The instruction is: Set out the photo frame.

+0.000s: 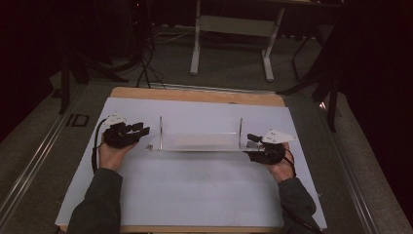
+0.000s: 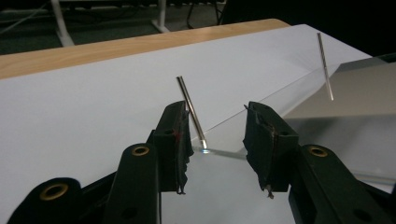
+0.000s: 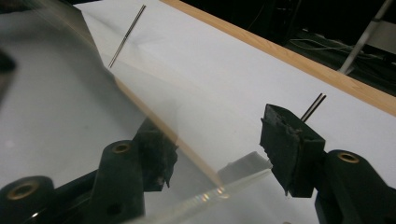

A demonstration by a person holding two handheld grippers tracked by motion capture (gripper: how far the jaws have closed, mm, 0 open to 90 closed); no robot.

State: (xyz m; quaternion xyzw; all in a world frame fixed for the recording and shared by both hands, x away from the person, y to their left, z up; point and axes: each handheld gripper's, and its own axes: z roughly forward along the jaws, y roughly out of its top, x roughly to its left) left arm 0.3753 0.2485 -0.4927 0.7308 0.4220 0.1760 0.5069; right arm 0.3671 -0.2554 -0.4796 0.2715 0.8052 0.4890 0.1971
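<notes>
A clear plastic plate (image 1: 199,141) lies on the white sheet with a thin metal rod standing upright near each end, the left rod (image 1: 160,129) and the right rod (image 1: 240,129). My left gripper (image 1: 143,130) is at the plate's left end. In the left gripper view, that gripper (image 2: 219,114) is open, with the plate's corner (image 2: 336,93) and the near rod (image 2: 191,112) just past its jaws. My right gripper (image 1: 251,139) is at the right end. In the right gripper view, this gripper (image 3: 215,121) is open and the plate (image 3: 56,93) edge runs between its jaws without pad contact.
A white sheet (image 1: 195,195) covers most of the wooden table (image 1: 195,95). Beyond the table's far edge stands a light desk frame (image 1: 229,44) on the grey floor. Dark stands and cables sit at the back left and right.
</notes>
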